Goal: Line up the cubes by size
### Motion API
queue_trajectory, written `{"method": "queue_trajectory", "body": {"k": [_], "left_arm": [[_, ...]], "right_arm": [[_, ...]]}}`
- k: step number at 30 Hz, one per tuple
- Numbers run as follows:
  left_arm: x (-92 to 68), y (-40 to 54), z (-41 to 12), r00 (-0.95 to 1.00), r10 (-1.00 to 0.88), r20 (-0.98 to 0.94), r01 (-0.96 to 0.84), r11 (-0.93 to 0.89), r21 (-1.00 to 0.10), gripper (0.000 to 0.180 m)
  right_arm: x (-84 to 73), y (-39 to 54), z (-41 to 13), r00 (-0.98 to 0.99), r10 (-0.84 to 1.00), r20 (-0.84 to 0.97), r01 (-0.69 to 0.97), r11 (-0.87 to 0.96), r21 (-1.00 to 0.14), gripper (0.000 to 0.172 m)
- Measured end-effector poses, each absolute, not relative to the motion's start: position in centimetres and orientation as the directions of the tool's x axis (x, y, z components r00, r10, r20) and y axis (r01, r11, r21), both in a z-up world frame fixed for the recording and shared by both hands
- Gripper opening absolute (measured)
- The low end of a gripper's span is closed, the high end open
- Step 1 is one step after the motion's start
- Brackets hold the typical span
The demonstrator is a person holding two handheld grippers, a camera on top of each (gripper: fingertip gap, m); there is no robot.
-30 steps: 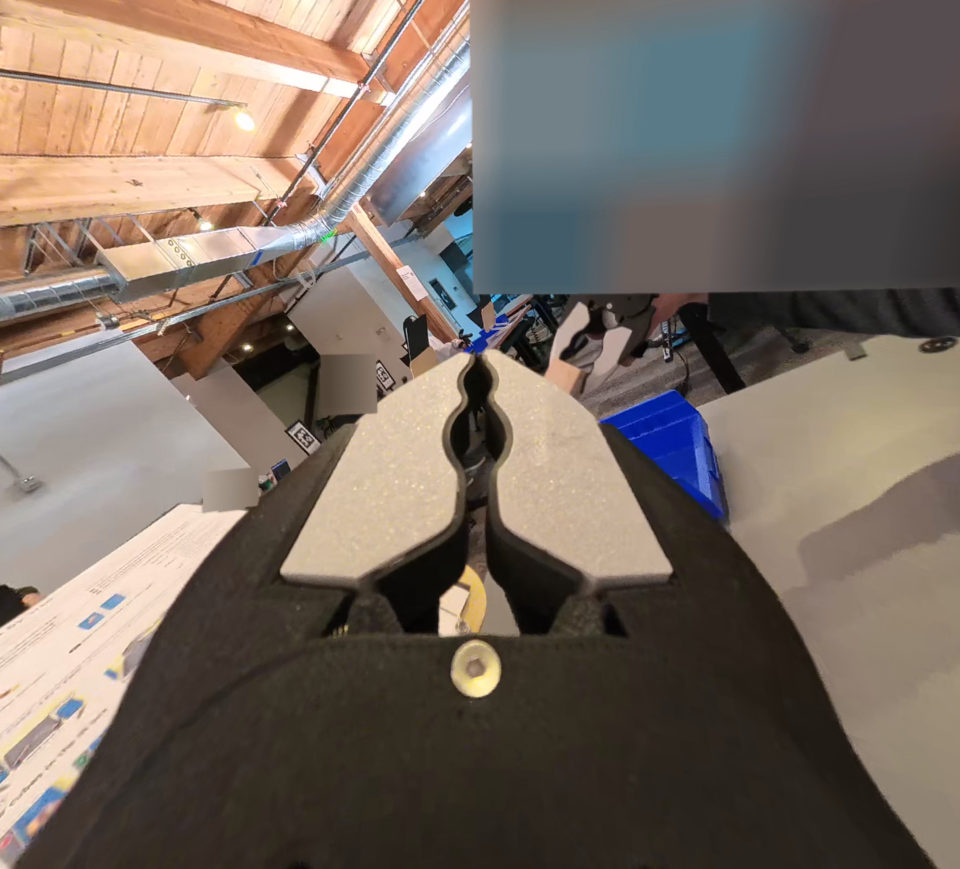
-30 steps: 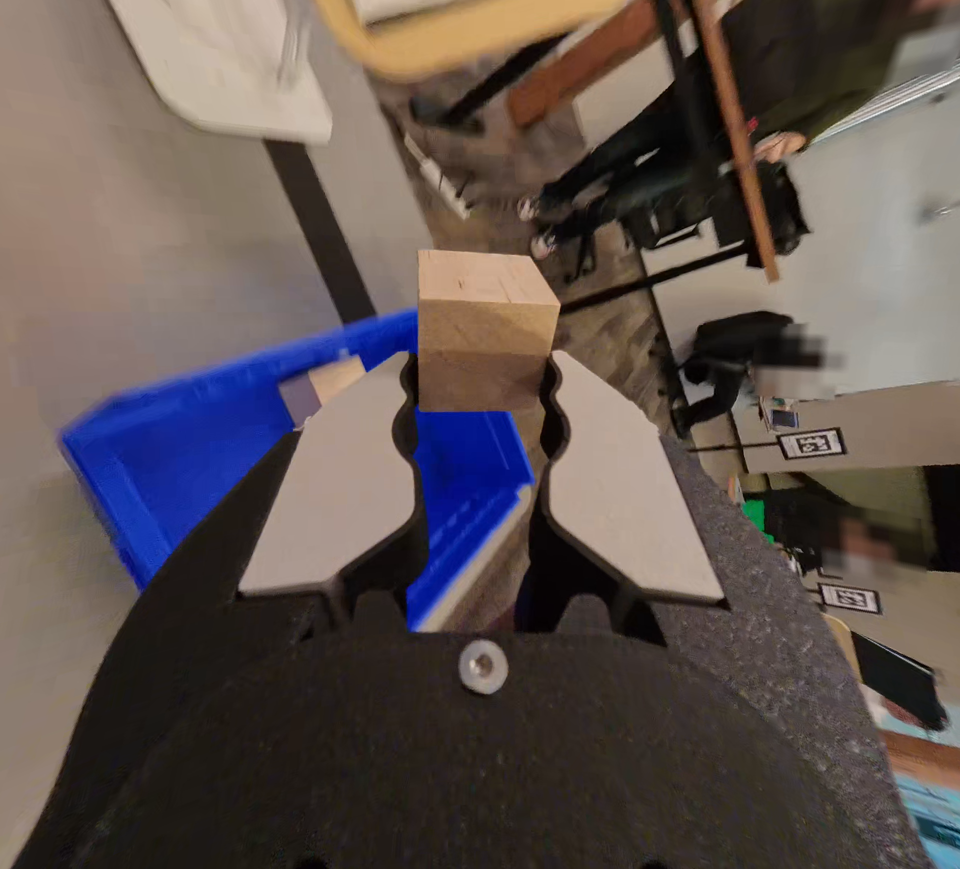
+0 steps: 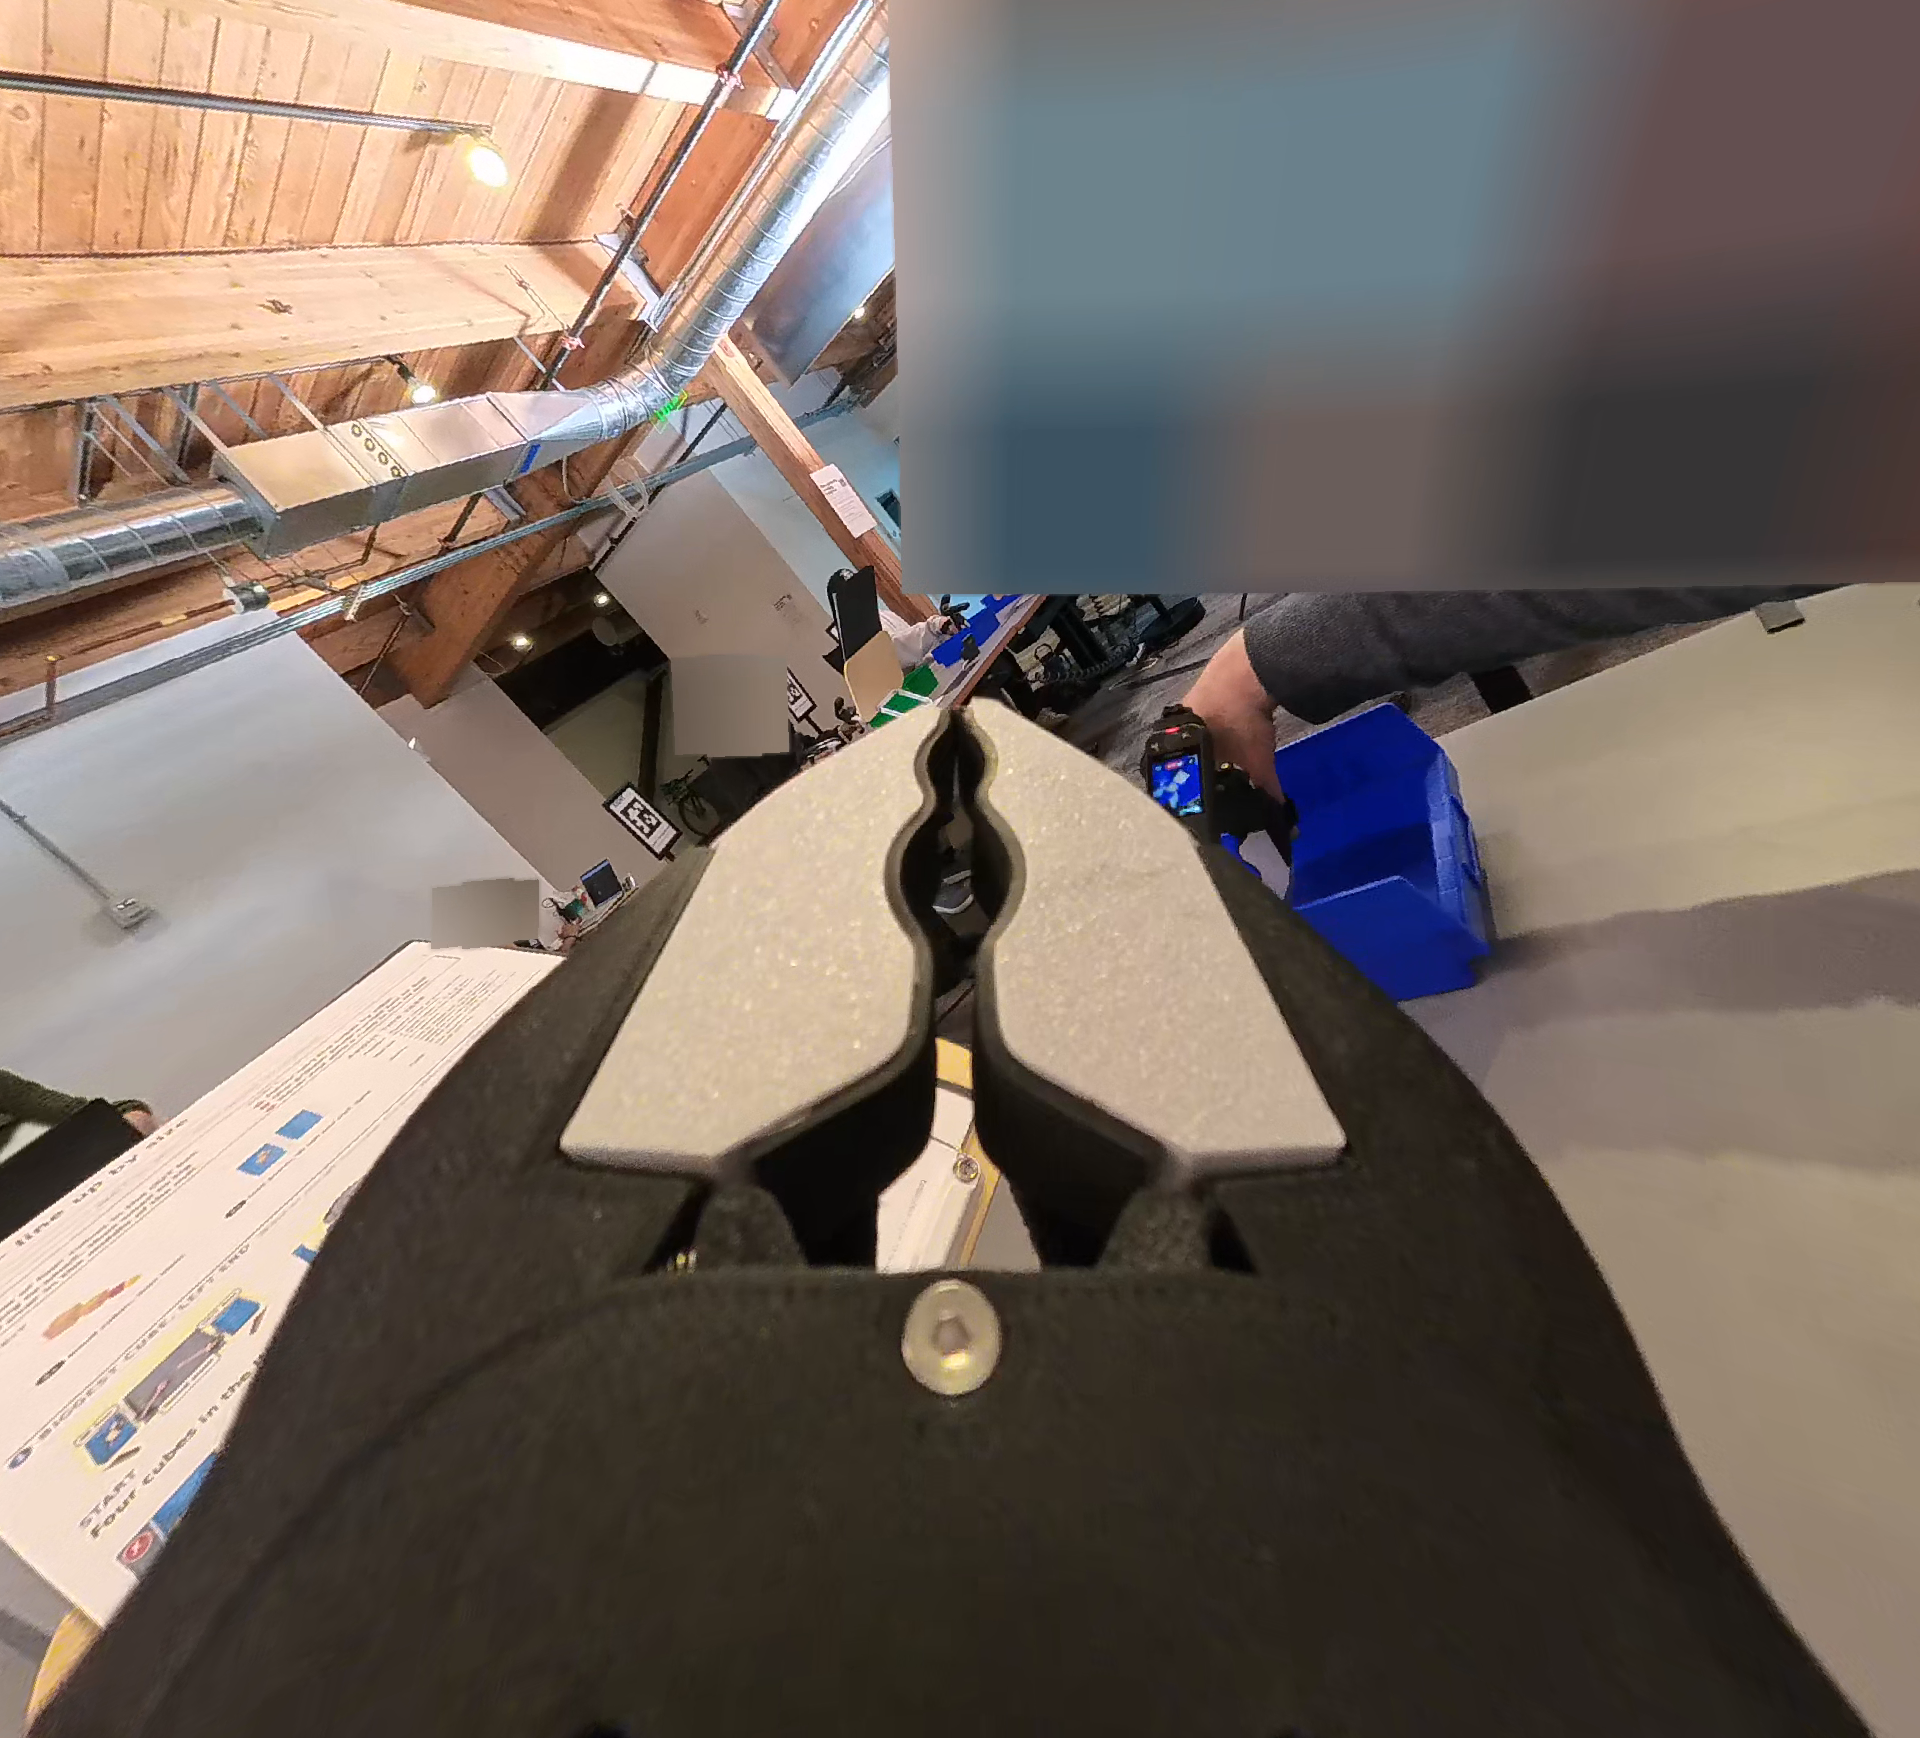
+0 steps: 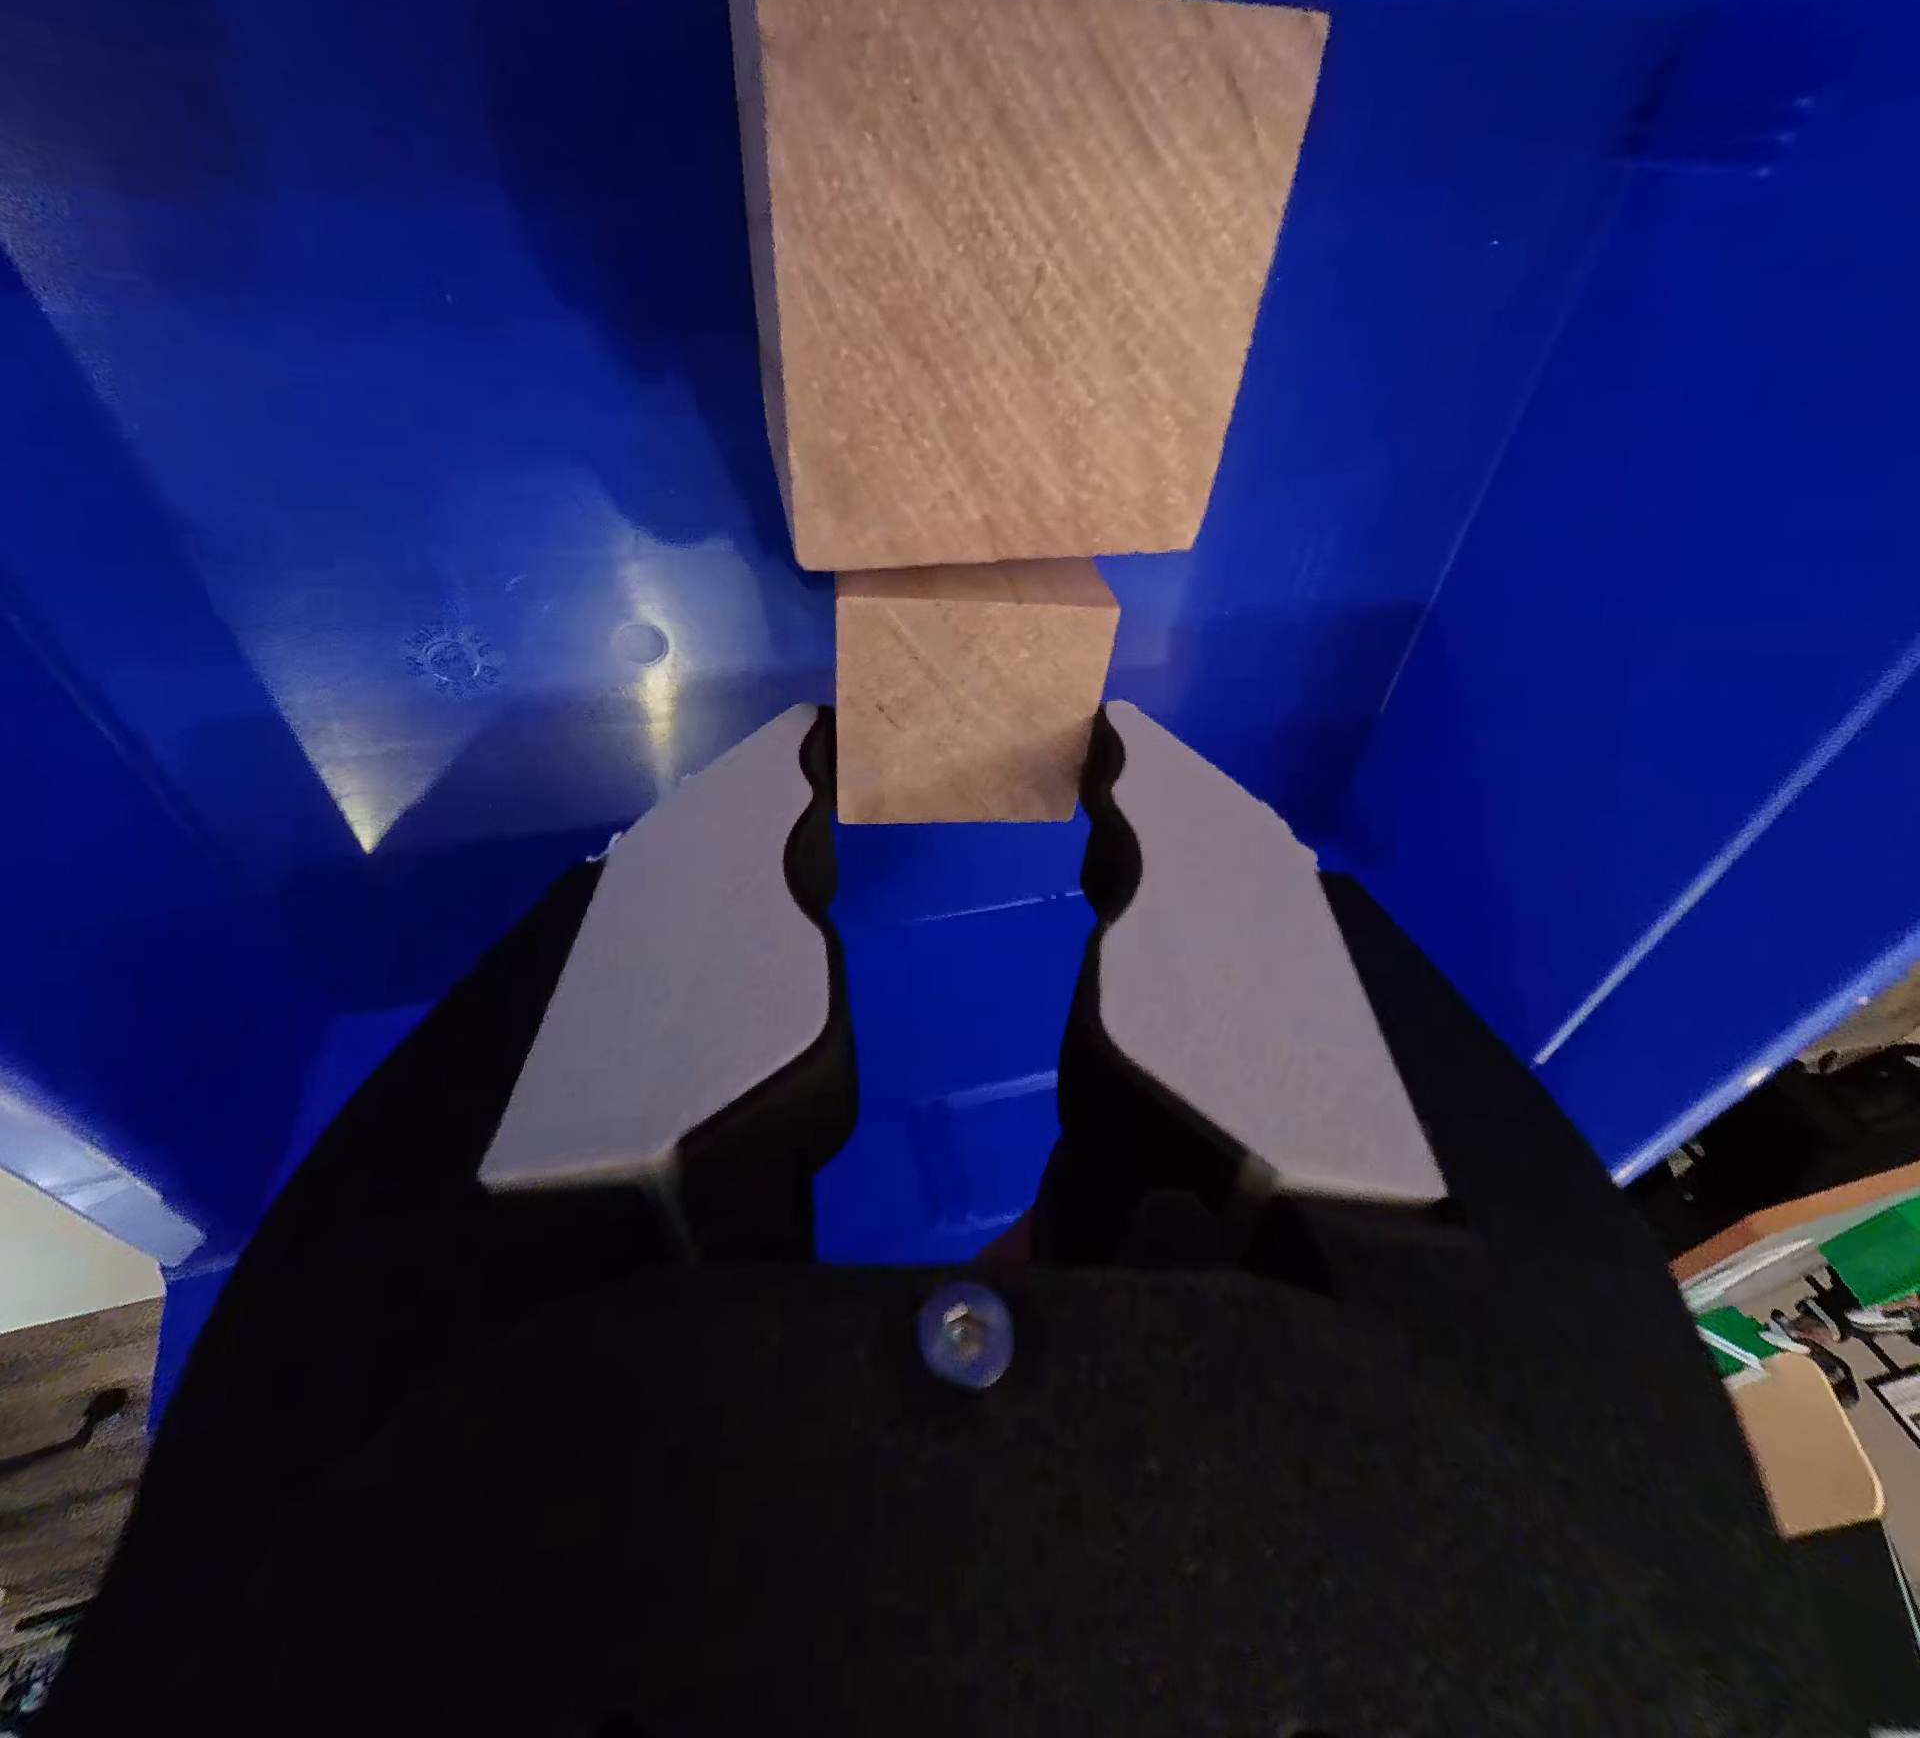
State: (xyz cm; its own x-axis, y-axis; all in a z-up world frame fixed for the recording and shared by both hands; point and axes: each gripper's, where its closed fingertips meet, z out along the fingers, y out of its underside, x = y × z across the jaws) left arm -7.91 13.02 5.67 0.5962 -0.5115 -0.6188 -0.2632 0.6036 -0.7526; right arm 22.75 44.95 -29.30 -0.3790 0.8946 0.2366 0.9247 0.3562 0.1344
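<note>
My right gripper (image 4: 961, 743) is shut on a small wooden cube (image 4: 966, 701), with both pads pressed on its sides. It holds the cube deep inside the blue bin (image 4: 364, 338). The cube's far end meets a larger wooden cube (image 4: 1018, 265) that lies in the bin. My left gripper (image 3: 956, 722) is shut with nothing between its fingers and points up and away over the table. The left wrist view shows the bin (image 3: 1382, 857) on the grey table (image 3: 1714, 1117), with the right gripper's rear (image 3: 1179, 779) and the hand (image 3: 1236, 701) on it reaching in.
A printed instruction sheet (image 3: 208, 1221) lies to the left of my left gripper. The bin's walls close in around my right gripper. Beyond the table are a wooden ceiling, ducts, and other desks. Spacing between my two grippers at the tips: around 55 cm.
My right gripper has carried the small cube from above the bin's edge down into the bin, up against the larger cube. The grasp has held. My left gripper has stayed shut and hardly moved.
</note>
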Motion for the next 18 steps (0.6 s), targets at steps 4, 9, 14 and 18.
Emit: {"method": "queue_trajectory", "body": {"k": [4,9,14,18], "left_arm": [[-7.92,13.0,5.7,0.596,-0.512,-0.618,-0.261,0.605,-0.753,0.0],[-7.73,13.09,5.58,0.592,-0.516,-0.619,-0.263,0.603,-0.753,0.0],[-7.56,13.19,5.41,0.587,-0.519,-0.622,-0.267,0.601,-0.753,0.0],[-7.54,13.13,5.36,0.583,-0.52,-0.625,-0.27,0.601,-0.752,0.0]], "right_arm": [[22.92,44.74,-29.8,-0.397,0.895,0.204,0.916,0.372,0.151,0.045],[22.79,44.88,-29.92,-0.406,0.893,0.194,0.912,0.38,0.156,0.045],[22.8,44.98,-30.02,-0.41,0.893,0.184,0.909,0.383,0.166,0.045],[22.77,44.99,-30.0,-0.397,0.901,0.176,0.913,0.37,0.171,0.053]]}}
